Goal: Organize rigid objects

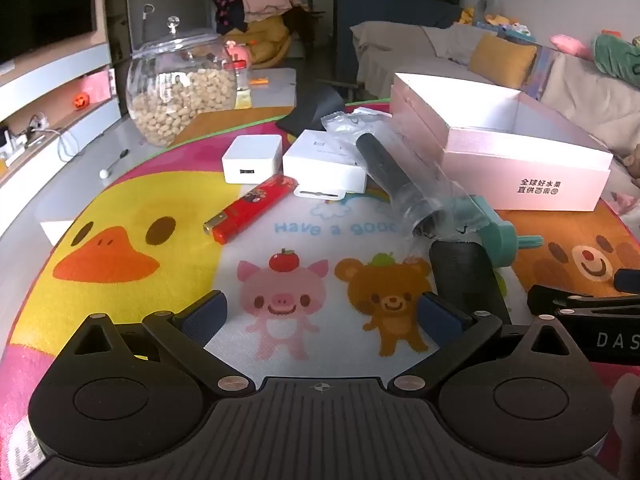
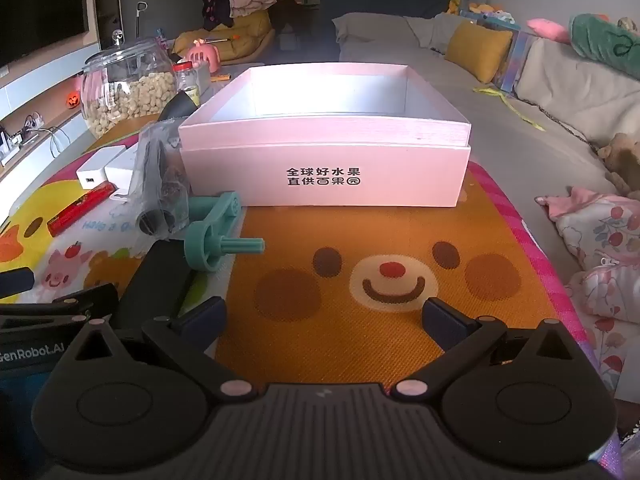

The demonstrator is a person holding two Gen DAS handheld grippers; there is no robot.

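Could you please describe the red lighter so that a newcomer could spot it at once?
On the cartoon mat, look beside the yellow duck's face, in front of the white charger block. The red lighter lies flat there, the only red, slim item among white boxes.

On the mat (image 2: 360, 232), the open box (image 2: 324, 160) stands at the back right. Left of it lie the bagged tube (image 1: 400, 176), the crank handle (image 2: 216, 236) and two adapters (image 1: 252, 159), with the lighter (image 1: 250, 214) before them. The jar (image 1: 180, 88) stands behind, off the mat.

woven cartoon mat (image 2: 360, 240), glossy red lighter (image 1: 250, 208), matt pink cardboard box (image 2: 324, 184), crinkly clear plastic bag (image 1: 404, 168)
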